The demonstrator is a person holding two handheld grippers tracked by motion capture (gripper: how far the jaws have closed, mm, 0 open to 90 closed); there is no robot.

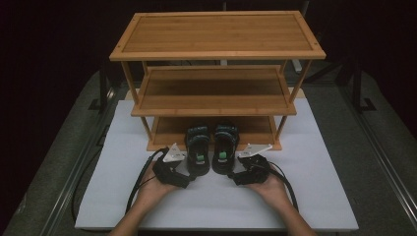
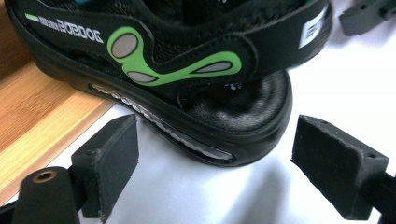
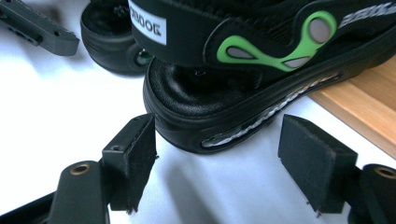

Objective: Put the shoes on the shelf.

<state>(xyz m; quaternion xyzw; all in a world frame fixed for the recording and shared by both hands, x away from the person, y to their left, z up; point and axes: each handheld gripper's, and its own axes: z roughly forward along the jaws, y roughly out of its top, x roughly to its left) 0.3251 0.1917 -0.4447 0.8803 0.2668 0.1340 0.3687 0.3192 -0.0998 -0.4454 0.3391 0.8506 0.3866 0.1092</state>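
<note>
left gripper (image 2: 215, 163): jaws apart, gripping nothing, at heel of left black green-trimmed sandal (image 2: 187, 79).
right gripper (image 3: 217, 163): same, behind right sandal (image 3: 252, 88).
sandals: toes on bamboo three-tier rack (image 1: 216, 37) bottom shelf, heels on white board (image 1: 221, 206).
room: bare board beside heels.

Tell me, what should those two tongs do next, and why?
Probably draw both back. The left tongs and right tongs stand open, pads clear of each sandal's heel. The left sandal and right sandal already rest half on the rack, heels on the white board.
</note>
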